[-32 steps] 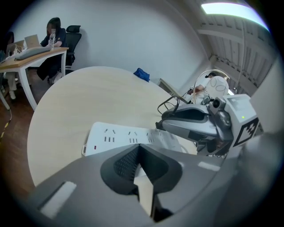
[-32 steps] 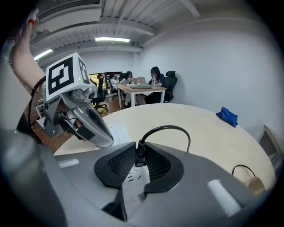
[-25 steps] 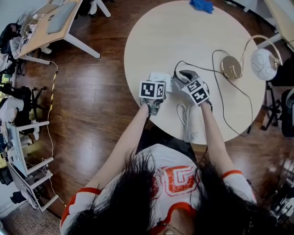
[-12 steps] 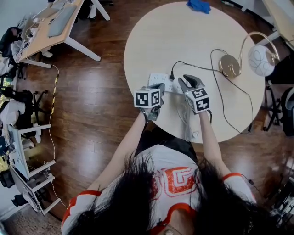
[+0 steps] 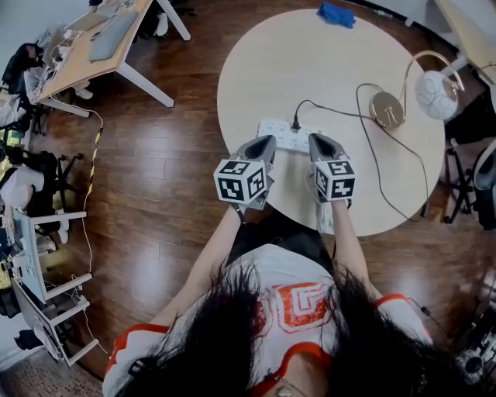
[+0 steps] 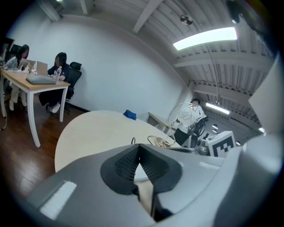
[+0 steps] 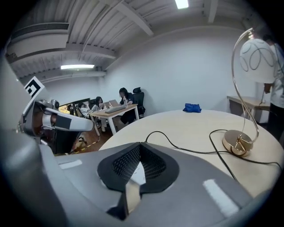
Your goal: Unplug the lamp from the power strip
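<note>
The white power strip [image 5: 280, 132] lies on the round table [image 5: 256, 70] near its front edge. A black plug [image 5: 295, 124] sits in it, and its cord [image 5: 341, 118] runs to the gold lamp base [image 5: 388, 110] under the white globe [image 5: 431, 87]. My left gripper [image 5: 265, 141] hovers just short of the strip's left end, shut with nothing in it. My right gripper [image 5: 318, 140] hangs short of the strip's right end; its jaws have just been closing and now stand shut on nothing. From the right gripper view the cord [image 7: 177, 146] and lamp base [image 7: 237, 142] lie ahead.
A blue cloth [image 5: 336, 13] lies at the table's far edge. A desk [image 5: 93, 39] stands far left, with seated people [image 6: 57, 71] at it. A white cable [image 5: 324, 222] hangs off the table's front edge under my right hand. Wooden floor surrounds the table.
Both grippers have lifted off the power strip and drawn back toward the person. The right jaws, open a second ago, have shut. The plug stays in the strip.
</note>
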Motion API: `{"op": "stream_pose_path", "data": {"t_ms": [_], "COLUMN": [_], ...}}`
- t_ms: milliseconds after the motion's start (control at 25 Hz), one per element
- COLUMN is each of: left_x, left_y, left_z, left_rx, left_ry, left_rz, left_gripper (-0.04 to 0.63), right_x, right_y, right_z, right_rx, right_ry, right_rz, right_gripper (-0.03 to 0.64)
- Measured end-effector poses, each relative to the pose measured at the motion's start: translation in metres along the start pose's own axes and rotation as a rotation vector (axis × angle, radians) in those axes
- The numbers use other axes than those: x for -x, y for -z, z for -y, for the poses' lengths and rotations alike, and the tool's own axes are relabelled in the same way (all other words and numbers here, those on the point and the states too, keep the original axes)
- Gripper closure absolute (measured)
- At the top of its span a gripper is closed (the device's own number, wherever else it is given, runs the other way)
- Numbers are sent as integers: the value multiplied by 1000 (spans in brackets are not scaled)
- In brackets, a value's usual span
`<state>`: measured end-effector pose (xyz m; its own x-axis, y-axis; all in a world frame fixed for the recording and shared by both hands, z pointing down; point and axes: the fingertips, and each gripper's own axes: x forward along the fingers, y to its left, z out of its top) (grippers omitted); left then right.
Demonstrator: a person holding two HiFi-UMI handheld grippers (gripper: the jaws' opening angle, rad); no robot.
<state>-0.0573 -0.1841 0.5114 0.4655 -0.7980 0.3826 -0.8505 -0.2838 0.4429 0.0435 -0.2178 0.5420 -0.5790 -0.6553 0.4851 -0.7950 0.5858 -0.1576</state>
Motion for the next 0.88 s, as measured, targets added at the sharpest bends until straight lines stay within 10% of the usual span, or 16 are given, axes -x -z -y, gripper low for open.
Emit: {"op": "stream_pose_path", "data": {"t_ms": [240,880], "left_x": [42,82], "left_y": [-21,0], "left_z": [15,39], "left_rx": [-124,-147], "left_ry": [10,89], "left_rz": [101,124], "left_gripper": [595,594], "right_x": [24,79], "right_y": [-11,2], "right_z": [-19,-67], "right_rx": [-47,-51], "right_ry": [66,117], "right_rz": [78,138], "right_gripper": [615,615]}}
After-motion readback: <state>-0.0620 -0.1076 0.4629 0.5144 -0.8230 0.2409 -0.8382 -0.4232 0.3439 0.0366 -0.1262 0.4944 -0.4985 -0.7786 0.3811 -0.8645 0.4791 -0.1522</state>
